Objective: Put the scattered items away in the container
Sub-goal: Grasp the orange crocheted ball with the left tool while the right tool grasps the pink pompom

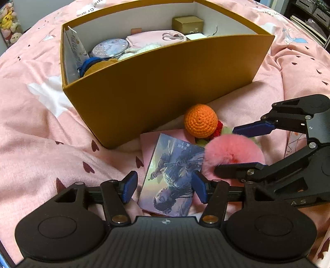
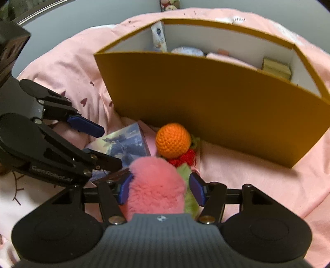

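Observation:
An open mustard-yellow box (image 1: 165, 82) (image 2: 206, 103) stands on a pink bedcover and holds several items. In front of it lie an orange crochet ball (image 1: 201, 121) (image 2: 173, 142) with red and green crochet bits, a fluffy pink pompom (image 1: 233, 152) (image 2: 156, 185) and a picture card (image 1: 171, 177) (image 2: 123, 144). My left gripper (image 1: 165, 186) (image 2: 111, 147) is open and straddles the card, pointing steeply down. My right gripper (image 2: 160, 189) (image 1: 224, 150) is open around the pompom; the fluff brushes its left pad, and a gap shows at its right pad.
Inside the box are a small gold box (image 1: 187, 22), a pink pouch (image 1: 154, 39), a round tin (image 1: 110, 48) and a tall card (image 1: 75, 51) against the left wall. Rumpled pink bedcover (image 1: 41, 123) surrounds everything. Dark shelving (image 1: 309, 18) stands beyond the bed.

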`<state>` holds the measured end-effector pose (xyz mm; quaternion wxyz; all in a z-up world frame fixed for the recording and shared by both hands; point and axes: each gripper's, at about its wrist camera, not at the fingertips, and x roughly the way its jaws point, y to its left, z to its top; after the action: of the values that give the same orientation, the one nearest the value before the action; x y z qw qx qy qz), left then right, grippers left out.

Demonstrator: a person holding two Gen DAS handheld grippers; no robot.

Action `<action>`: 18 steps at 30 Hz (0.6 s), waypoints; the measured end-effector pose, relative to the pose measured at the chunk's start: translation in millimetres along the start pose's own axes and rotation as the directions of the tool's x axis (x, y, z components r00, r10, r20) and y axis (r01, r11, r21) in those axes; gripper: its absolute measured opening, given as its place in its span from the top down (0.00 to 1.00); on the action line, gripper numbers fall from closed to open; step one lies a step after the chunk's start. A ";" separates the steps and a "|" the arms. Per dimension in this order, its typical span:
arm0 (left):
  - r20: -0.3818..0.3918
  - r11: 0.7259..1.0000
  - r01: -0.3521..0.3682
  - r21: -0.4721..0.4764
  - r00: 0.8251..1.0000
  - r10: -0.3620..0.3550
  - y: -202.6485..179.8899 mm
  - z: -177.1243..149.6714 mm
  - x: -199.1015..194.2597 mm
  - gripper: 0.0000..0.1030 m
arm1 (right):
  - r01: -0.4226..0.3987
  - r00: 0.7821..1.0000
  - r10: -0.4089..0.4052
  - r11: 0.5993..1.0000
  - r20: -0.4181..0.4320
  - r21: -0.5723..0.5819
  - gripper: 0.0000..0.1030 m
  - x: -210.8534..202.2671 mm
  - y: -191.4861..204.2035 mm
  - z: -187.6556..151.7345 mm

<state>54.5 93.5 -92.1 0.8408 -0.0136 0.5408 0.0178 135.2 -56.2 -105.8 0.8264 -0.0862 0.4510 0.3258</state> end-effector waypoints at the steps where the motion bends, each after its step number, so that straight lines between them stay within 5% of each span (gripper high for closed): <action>1: 0.000 1.000 0.000 0.002 1.000 0.000 -0.5 0.2 -0.1 0.34 | -0.005 1.000 0.005 1.000 -0.005 0.004 0.40 0.7 -0.8 -0.6; 9: 0.042 1.000 0.003 0.024 0.999 -0.004 -8.8 3.8 -7.4 0.32 | 0.112 0.993 -0.114 0.992 -0.039 -0.050 0.52 -4.6 3.5 -9.8; 18: 0.127 0.993 0.010 0.118 0.992 -0.025 -30.5 15.7 -11.0 0.41 | 0.195 0.980 -0.195 0.981 -0.030 -0.004 0.43 -21.3 -9.6 -18.9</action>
<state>65.6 63.5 -75.5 0.8734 0.0320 0.4855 -0.0203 120.0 -81.8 -101.2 0.8473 -0.1352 0.4528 0.2423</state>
